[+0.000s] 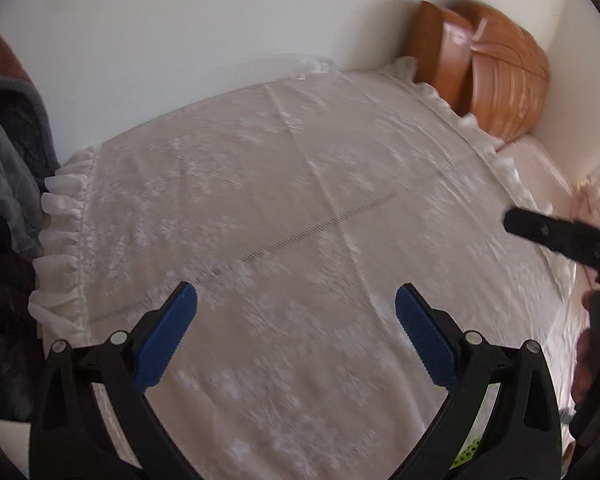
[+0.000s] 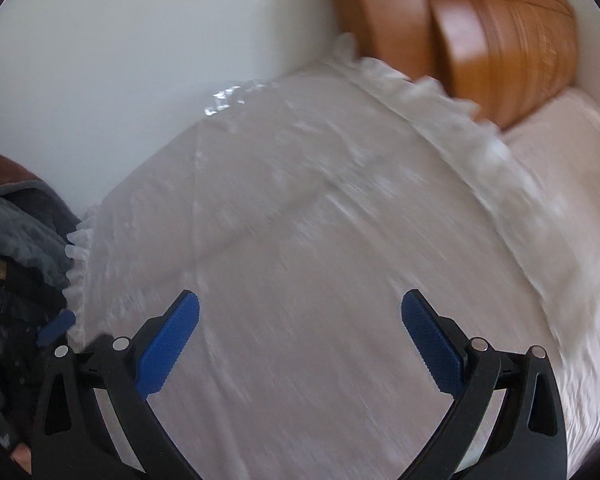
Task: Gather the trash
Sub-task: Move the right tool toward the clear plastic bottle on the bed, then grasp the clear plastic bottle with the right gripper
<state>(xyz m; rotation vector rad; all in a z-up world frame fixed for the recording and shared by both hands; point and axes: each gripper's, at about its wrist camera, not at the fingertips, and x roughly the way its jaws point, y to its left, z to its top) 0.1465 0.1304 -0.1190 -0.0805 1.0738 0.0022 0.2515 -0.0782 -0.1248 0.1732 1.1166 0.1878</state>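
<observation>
Left gripper (image 1: 296,300) and right gripper (image 2: 300,306) were each held above a bed covered by a white lace spread (image 1: 284,208), fingers spread wide with nothing between the blue pads (image 1: 168,336). The only candidate for trash was a piece of clear crinkled plastic (image 1: 312,65) lying at the far edge of the spread against the pale wall (image 1: 180,40); in the right wrist view the same plastic (image 2: 228,98) appeared as bright glints, well apart from and ahead of both pairs of fingers. Whether it was a wrapper or a sheet could not be told.

The ruffled hem (image 1: 60,240) bounded the spread on the left, beside a heap of dark and grey clothing (image 1: 4,168). A tan leather cushion (image 1: 488,68) stood in the far right corner. The middle of the spread lay open and unobstructed.

Only the left wrist view showed the black finger of the right gripper (image 1: 556,236) entering from the right edge, and a dotted line across the lace. The right wrist view was heavily blurred but showed a blue pad of the left gripper (image 2: 56,326) at its left margin.
</observation>
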